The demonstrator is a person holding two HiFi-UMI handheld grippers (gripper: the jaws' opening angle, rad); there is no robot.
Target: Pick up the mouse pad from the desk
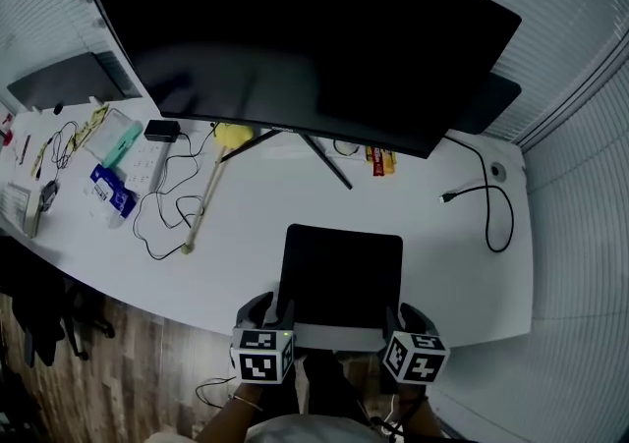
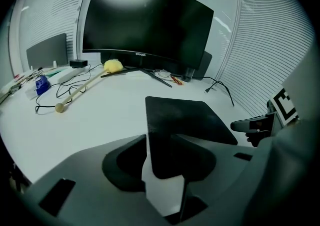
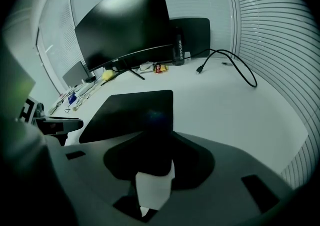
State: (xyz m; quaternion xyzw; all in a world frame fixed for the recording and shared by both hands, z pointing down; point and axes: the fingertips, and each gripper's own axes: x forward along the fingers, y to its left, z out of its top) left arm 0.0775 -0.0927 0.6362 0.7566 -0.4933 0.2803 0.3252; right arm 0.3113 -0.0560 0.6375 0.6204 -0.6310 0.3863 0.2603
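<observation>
The black mouse pad (image 1: 342, 274) lies flat by the front edge of the white surface (image 1: 457, 254), just in front of the monitor (image 1: 305, 48). The left hand-held gripper (image 1: 267, 311) sits at the pad's near left corner and the right hand-held gripper (image 1: 401, 318) at its near right corner. Both are released, jaws apart, each with a corner of the pad between them, unpinched.

mouse pad (image 1: 342, 274) matt black, cloth-like; desk (image 1: 447, 259) smooth white; monitor (image 1: 295, 38) screen glossy dark; floor (image 1: 108, 372) wood-look.
</observation>
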